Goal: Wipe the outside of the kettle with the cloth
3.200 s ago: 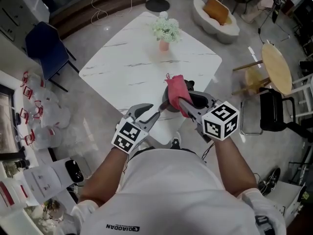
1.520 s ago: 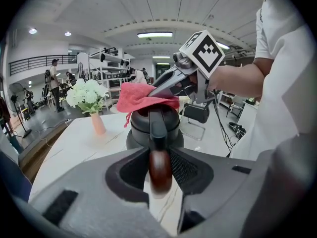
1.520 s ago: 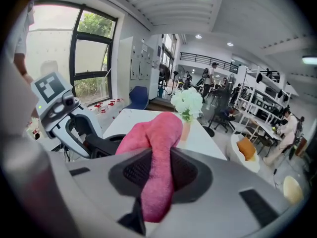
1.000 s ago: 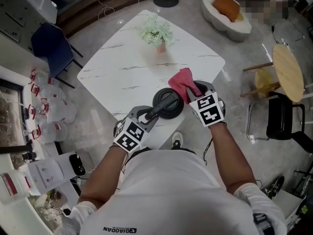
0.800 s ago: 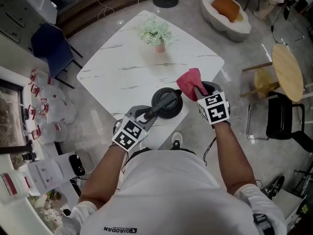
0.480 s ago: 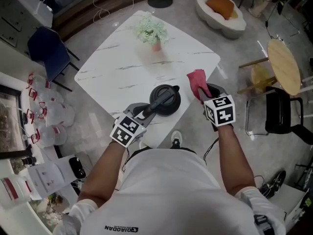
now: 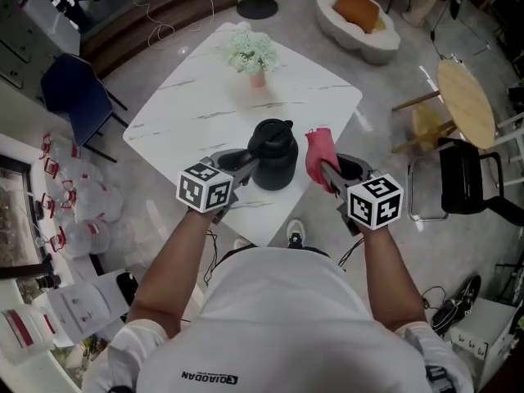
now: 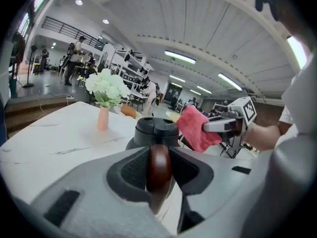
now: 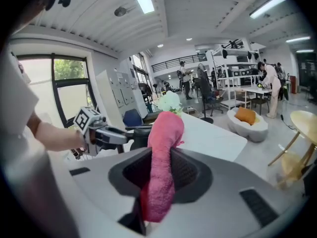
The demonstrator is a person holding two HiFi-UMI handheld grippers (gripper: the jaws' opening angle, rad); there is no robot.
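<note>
A black kettle [image 7: 273, 152] stands upright over the near part of the white marble table [image 7: 196, 117]. My left gripper [image 7: 247, 164] is shut on the kettle's brown handle [image 8: 159, 165], which fills the gap between the jaws in the left gripper view. My right gripper [image 7: 323, 168] is shut on a pink cloth [image 7: 318, 154], which it holds upright close beside the kettle's right side. Whether the cloth touches the kettle I cannot tell. In the right gripper view the cloth [image 9: 161, 157] stands up between the jaws and hides most of the kettle.
A pink vase of white flowers [image 7: 252, 56] stands at the table's far side. A blue chair [image 7: 78, 97] is at the left. On the right are a round wooden table [image 7: 467, 101] and a black chair [image 7: 475, 191]. Bottles [image 7: 82, 211] lie on the floor.
The kettle, earlier tipped with its lid facing me, now stands upright and farther onto the table. The cloth came off it, swung right, then returned beside its right side. Both grippers rolled.
</note>
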